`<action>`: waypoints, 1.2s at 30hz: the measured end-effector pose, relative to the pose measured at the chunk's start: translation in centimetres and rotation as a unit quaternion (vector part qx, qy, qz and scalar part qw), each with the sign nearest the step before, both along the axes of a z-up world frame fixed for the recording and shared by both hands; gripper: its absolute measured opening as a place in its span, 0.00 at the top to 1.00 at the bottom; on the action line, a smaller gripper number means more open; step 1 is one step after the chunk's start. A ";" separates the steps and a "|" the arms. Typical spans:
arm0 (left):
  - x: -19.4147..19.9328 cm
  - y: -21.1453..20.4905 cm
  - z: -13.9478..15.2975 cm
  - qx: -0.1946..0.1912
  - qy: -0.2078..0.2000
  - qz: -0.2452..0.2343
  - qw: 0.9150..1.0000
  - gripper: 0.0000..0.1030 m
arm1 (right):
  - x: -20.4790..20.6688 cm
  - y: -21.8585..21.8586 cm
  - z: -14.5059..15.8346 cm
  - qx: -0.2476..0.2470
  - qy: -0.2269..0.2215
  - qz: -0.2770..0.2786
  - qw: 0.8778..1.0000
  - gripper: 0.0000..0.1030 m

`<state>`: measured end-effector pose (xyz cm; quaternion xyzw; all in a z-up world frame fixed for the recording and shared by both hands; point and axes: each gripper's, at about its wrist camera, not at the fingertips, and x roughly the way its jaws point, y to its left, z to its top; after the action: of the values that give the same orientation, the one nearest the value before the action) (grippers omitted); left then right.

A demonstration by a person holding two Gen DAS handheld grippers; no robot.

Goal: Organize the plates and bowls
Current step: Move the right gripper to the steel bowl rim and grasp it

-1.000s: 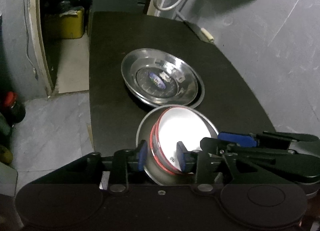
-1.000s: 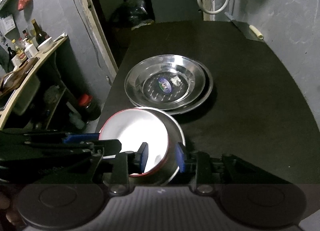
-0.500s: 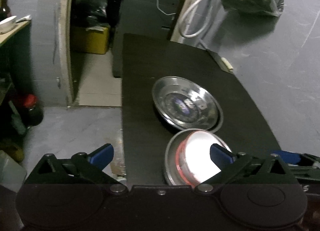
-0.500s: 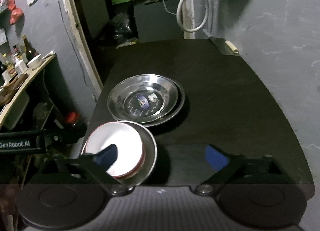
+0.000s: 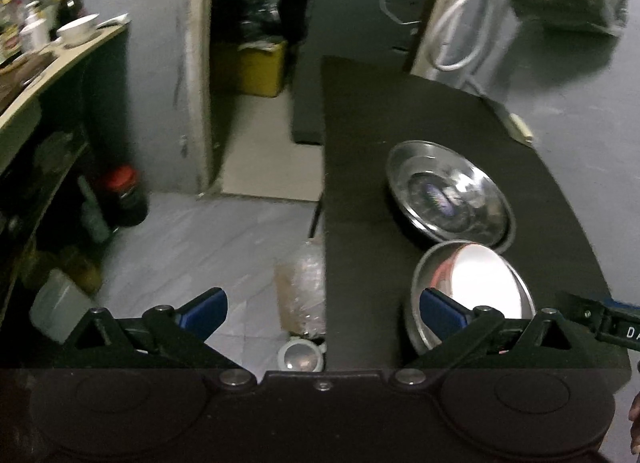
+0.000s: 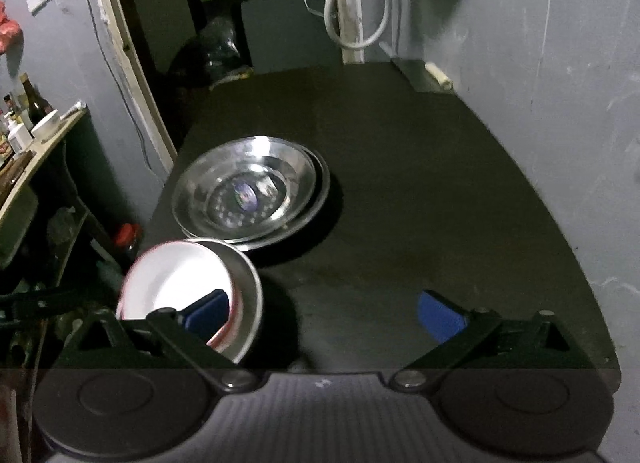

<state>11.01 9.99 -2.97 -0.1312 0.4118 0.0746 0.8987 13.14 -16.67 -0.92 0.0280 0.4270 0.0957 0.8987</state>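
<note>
A white bowl with a red rim (image 6: pixel 176 279) sits nested inside a steel bowl (image 6: pixel 250 295) near the front left corner of the black table (image 6: pixel 400 191). Behind it lie stacked steel plates (image 6: pixel 248 191) with a blue label at the centre. In the left wrist view the nested bowls (image 5: pixel 480 283) lie at lower right and the steel plates (image 5: pixel 448 193) beyond them. My left gripper (image 5: pixel 322 313) is open, hanging over the table's left edge and the floor. My right gripper (image 6: pixel 324 315) is open above bare table, its left finger in front of the bowls.
A shelf (image 5: pixel 44 63) with bottles and a white bowl stands at the left. A red-capped jar (image 5: pixel 122 195) and a plastic-wrapped bundle (image 5: pixel 302 291) sit on the floor by the table's edge. A grey wall (image 6: pixel 560 103) bounds the right side.
Both grippers let go of the nested bowls and opened wide. Each then drew back, the left one swinging left over the table's edge, the right one shifting right.
</note>
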 end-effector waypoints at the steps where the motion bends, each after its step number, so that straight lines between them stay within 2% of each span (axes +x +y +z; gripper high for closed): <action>1: 0.0 0.1 0.0 -0.001 0.003 0.011 1.000 0.01 | 0.4 -0.3 -0.3 -0.001 0.009 0.000 1.000 0.00; 8: 0.9 -0.6 0.7 0.014 0.028 0.048 0.998 0.01 | 3.0 -1.4 -0.9 -0.002 0.022 0.024 0.999 0.00; 15: 1.3 -1.6 1.0 0.057 0.052 0.046 0.996 0.01 | 4.3 -1.7 -2.1 0.002 0.037 0.044 0.998 0.00; 19: 2.2 -1.4 1.0 0.062 0.065 0.040 0.995 0.01 | 4.6 -1.6 -2.5 0.007 0.048 0.053 0.997 0.00; 24: 3.7 -1.0 0.8 0.067 0.066 0.001 0.996 0.01 | 4.8 -1.2 -2.3 0.015 0.051 0.048 0.997 0.00; 28: 4.9 -0.2 -0.3 0.059 0.077 -0.058 0.994 0.01 | 4.7 0.0 -2.1 0.008 0.055 0.047 0.997 0.00; 36: 6.9 1.2 -1.8 0.021 0.085 -0.141 0.986 0.01 | 3.8 2.3 -2.0 -0.059 0.070 0.016 0.996 0.00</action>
<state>17.93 11.20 -4.72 -0.0462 0.4997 -0.0328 0.8643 16.98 -14.39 -2.91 -0.0255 0.4946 0.0829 0.8648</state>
